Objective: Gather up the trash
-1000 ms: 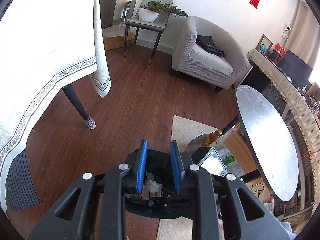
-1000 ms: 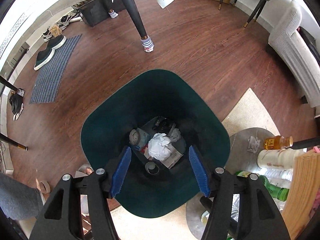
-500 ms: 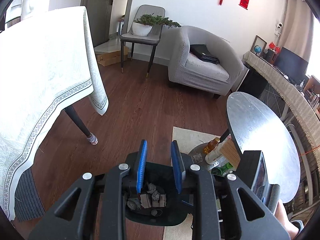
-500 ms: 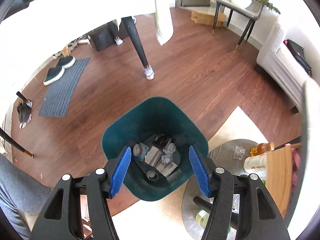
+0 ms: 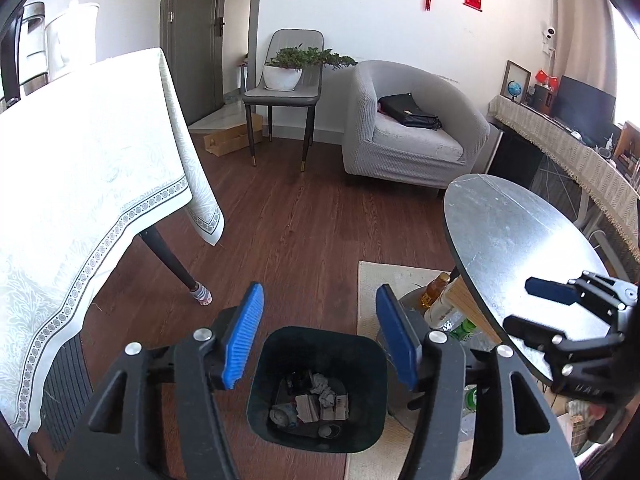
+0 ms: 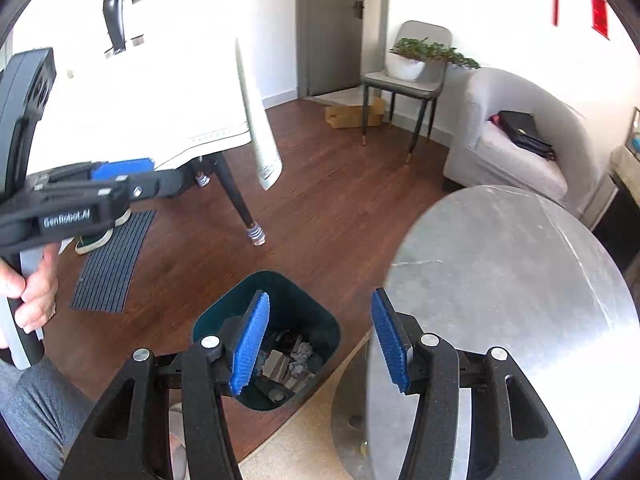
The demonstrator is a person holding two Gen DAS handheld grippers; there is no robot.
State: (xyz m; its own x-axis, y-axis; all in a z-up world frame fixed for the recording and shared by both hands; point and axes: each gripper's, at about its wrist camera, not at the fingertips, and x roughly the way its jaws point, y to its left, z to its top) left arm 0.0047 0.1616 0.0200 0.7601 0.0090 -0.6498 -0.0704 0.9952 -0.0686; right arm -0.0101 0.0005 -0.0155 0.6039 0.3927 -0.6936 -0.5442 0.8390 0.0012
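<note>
Hanging above the floor, the left gripper (image 5: pixel 320 336) has just spread its blue pads wide with nothing between them, and the dark green trash bin (image 5: pixel 318 390) stands directly below the gap, crumpled paper and scraps (image 5: pixel 312 400) lying at its bottom. Beside it, the right gripper (image 6: pixel 318 342), its jaws just drawn in a little yet parted and empty, has the bin (image 6: pixel 267 340) below its left pad and the round grey table (image 6: pixel 504 300) under its right. Farther off stand a cloth-covered table (image 5: pixel 80 184) and a grey armchair (image 5: pixel 412 136).
</note>
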